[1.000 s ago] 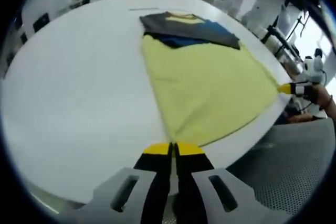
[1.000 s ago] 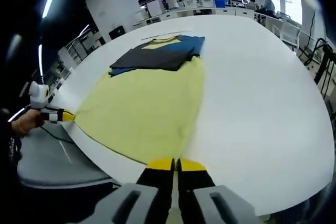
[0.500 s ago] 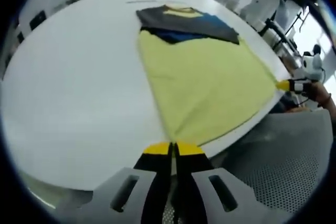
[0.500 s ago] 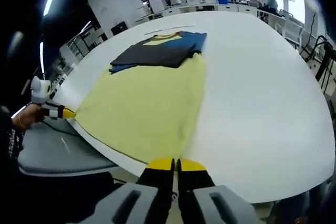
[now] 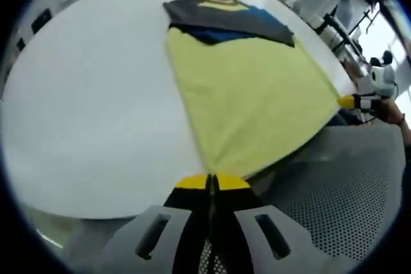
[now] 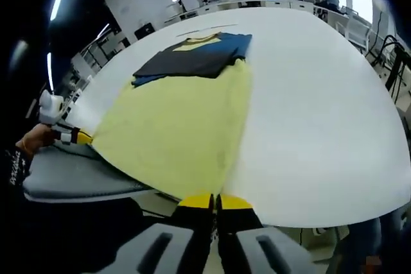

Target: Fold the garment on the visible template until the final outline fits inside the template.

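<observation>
Both claws, left claw (image 5: pixel 210 183) and right claw (image 6: pixel 215 201), clamp the yellow garment's (image 5: pixel 253 91) corners, stretched over the white desk (image 5: pixel 90 107) edge.

My garment (image 5: pixel 250 88) is a pale yellow cloth, stretched flat and taut, its near corners pulled past the white tabletop (image 5: pixel 90 107) edge. Its far end carries dark grey and blue folded parts (image 6: pixel 192 59) with a yellow neck patch.
</observation>
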Motion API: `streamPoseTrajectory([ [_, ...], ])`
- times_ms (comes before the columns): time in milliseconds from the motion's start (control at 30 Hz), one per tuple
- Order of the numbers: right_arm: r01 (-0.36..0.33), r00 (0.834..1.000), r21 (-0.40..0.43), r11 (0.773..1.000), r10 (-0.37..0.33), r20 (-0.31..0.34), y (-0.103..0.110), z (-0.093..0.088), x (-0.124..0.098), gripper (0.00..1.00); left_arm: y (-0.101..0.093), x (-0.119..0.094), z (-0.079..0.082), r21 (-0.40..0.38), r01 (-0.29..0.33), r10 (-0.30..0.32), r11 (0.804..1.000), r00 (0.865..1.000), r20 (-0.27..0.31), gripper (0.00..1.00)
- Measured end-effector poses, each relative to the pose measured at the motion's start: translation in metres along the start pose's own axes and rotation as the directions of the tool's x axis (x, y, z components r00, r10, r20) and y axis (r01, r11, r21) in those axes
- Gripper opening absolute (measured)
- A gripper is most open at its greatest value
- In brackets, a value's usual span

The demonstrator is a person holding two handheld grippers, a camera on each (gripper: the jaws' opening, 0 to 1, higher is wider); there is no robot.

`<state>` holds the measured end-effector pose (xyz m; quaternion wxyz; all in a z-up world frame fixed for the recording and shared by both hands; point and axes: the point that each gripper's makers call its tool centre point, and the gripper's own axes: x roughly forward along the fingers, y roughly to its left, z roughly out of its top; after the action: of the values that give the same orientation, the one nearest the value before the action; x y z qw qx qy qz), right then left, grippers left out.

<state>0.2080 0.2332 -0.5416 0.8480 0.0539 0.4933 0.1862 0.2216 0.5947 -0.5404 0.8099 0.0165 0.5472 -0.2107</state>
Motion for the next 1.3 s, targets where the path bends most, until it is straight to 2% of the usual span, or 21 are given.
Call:
streamPoseTrajectory([
  [200,0.006,0.999,-0.009,1.0,-0.006,-0.032,0.0,-0.006,-0.003,0.0,-0.005,-0.001,-0.006,0.018,0.008,-0.008,1.0,1.0,-0.023,0.0],
  [367,0.023,0.998,-0.063,0.998,-0.027,-0.065,0.0,-0.007,-0.004,0.0,-0.009,-0.002,-0.011,0.036,0.011,-0.009,0.999,0.999,-0.039,0.0],
  [633,0.044,0.996,-0.077,0.996,-0.05,-0.071,-0.002,-0.004,-0.006,0.0,-0.01,-0.007,-0.009,0.01,0.017,-0.017,1.0,1.0,-0.018,0.0],
  [733,0.05,0.997,-0.085,0.995,-0.055,-0.062,-0.001,0.002,-0.01,0.0,-0.011,-0.013,-0.003,0.001,0.024,-0.024,1.0,1.0,-0.004,0.0],
  [900,0.053,0.998,-0.098,0.994,-0.054,-0.012,0.001,0.02,-0.017,0.0,-0.008,-0.018,0.016,0.004,0.026,-0.026,1.0,0.999,0.046,0.0],
  [1067,0.053,0.998,-0.118,0.992,-0.049,0.032,0.002,0.039,-0.025,0.0,-0.008,-0.025,0.034,0.033,0.015,-0.017,0.999,0.996,0.085,0.0],
  [1300,0.025,0.996,-0.122,0.992,-0.015,0.084,0.002,0.064,-0.031,0.0,-0.007,-0.038,0.058,0.05,-0.001,-0.006,0.999,0.989,0.151,0.0],
])
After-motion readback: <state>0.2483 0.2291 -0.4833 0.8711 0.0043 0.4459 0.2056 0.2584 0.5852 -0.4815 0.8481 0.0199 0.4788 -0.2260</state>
